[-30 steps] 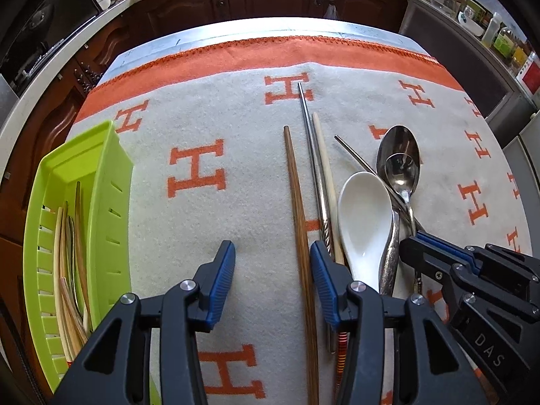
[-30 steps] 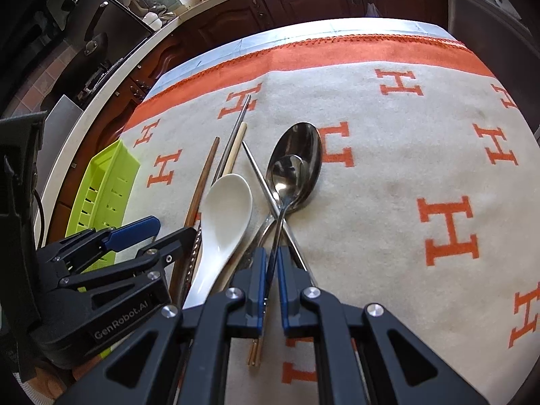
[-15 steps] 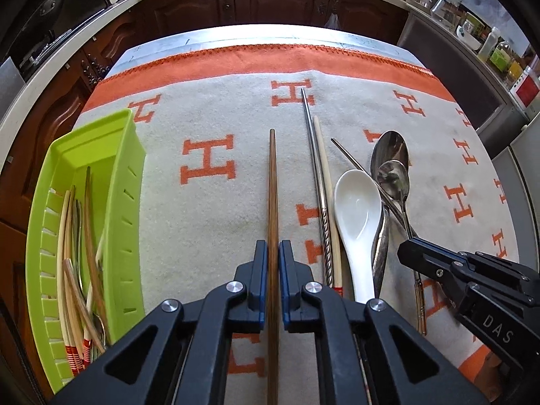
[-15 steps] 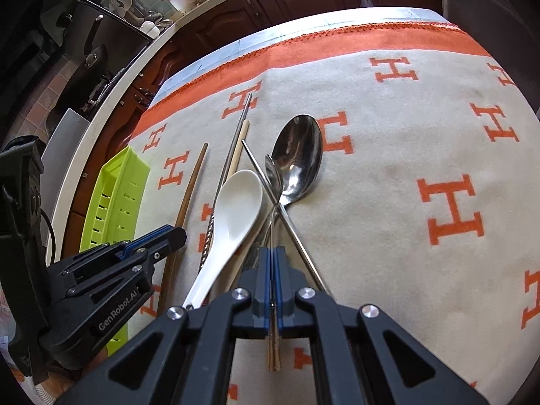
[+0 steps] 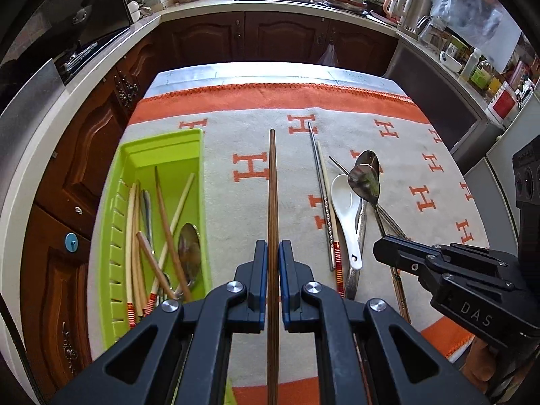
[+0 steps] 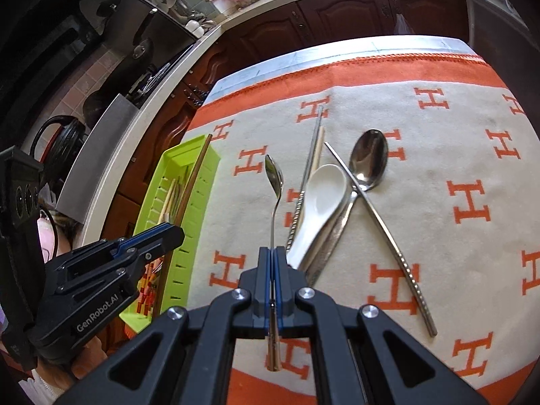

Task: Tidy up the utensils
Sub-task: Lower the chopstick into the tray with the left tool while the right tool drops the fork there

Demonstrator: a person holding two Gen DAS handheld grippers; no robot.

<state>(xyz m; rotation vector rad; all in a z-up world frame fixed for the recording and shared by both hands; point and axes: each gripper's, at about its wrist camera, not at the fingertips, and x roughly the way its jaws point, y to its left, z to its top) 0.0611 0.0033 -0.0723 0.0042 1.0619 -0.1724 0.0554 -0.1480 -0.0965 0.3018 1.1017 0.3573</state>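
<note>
My left gripper [image 5: 273, 253] is shut on a dark brown wooden chopstick [image 5: 272, 182] and holds it raised above the cloth, just right of the green tray [image 5: 199, 202]. My right gripper [image 6: 273, 260] is shut on a small metal spoon [image 6: 274, 175] by its handle, lifted off the table. In the left wrist view that spoon [image 5: 364, 182] hangs over the pile. On the cloth lie a white ceramic spoon [image 6: 324, 195], a large metal spoon [image 6: 369, 158], a metal chopstick [image 6: 378, 222], another metal chopstick [image 6: 310, 155] and a pale wooden chopstick [image 6: 319, 148].
The green tray [image 6: 202, 202] at the table's left edge holds several chopsticks [image 5: 162, 216] and a metal spoon [image 5: 189, 249]. The cream and orange blanket [image 5: 388, 155] covers the table. Wooden cabinets and a counter [image 5: 270, 33] stand beyond the far edge.
My left gripper closed on the brown chopstick and lifted it toward the tray. My right gripper closed on the small spoon's handle and raised it up and left off the pile.
</note>
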